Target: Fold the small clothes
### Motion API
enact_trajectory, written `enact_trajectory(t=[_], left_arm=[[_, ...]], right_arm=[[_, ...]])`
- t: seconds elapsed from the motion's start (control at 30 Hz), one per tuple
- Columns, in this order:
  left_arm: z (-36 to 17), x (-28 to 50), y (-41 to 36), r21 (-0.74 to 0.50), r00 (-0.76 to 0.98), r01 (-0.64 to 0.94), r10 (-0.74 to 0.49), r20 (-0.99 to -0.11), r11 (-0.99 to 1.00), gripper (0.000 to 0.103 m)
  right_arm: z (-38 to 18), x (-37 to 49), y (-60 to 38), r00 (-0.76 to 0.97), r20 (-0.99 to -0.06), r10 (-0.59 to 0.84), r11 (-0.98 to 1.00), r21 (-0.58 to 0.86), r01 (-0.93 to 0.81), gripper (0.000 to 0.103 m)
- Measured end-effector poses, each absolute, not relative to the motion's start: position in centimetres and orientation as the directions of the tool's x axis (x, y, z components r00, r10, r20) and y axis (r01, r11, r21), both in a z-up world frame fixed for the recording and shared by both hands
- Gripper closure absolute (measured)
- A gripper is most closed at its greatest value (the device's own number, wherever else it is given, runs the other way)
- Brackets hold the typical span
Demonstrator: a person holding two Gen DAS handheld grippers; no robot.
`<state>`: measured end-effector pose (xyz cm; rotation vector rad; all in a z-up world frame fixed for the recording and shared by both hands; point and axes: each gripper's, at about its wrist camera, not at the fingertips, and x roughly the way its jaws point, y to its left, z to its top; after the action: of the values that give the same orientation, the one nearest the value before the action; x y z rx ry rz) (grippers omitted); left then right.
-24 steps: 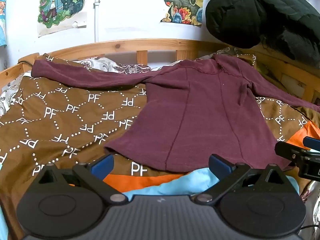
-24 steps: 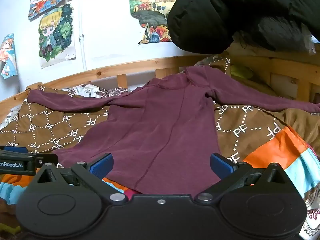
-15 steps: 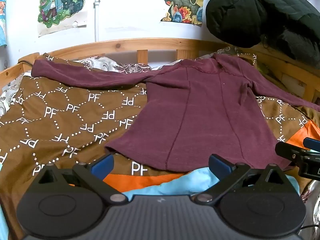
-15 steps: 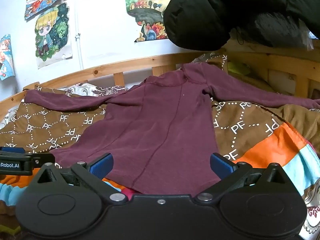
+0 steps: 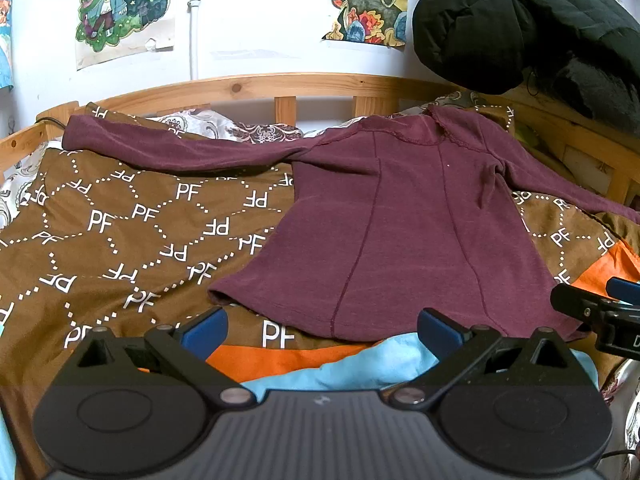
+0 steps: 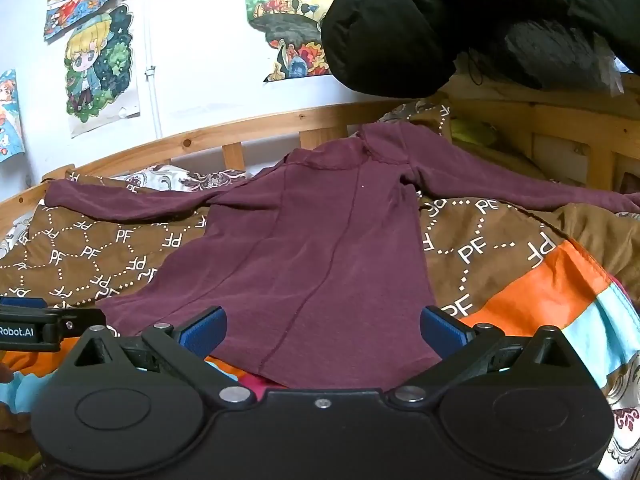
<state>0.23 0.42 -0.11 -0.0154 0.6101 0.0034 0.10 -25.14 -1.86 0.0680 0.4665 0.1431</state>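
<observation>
A maroon long-sleeved top [image 5: 404, 232] [image 6: 304, 248] lies flat on the bed, sleeves spread left and right, collar toward the headboard. My left gripper [image 5: 320, 330] hovers just before the hem's left part, jaws wide open with nothing between them. Over the hem's middle my right gripper [image 6: 322, 330] stands equally wide and holds nothing. The other gripper shows at each view's edge: the right one [image 5: 600, 312] in the left wrist view, the left one [image 6: 40, 326] in the right wrist view.
A brown PF-patterned quilt [image 5: 120, 232] with orange [image 6: 540, 292] and light-blue bands covers the bed. A wooden headboard rail [image 5: 260, 84] runs behind. A black padded jacket [image 6: 440, 28] hangs at upper right. Posters [image 5: 120, 8] cover the white wall.
The right gripper has drifted a little, so its view of the top has shifted slightly. The left gripper has stayed still. Both jaws remain wide.
</observation>
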Motion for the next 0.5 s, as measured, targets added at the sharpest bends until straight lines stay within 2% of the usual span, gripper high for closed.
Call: enact_trajectory(t=[0.5], left_arm=[[0.34,0.01,0.17,0.002,0.822,-0.006,0.006,-0.569,1.0,0.001]], right_arm=[[-1.59,-0.34,-25.9,0.888,-0.442,0.126,0.991,0.105,-0.088,0.0]])
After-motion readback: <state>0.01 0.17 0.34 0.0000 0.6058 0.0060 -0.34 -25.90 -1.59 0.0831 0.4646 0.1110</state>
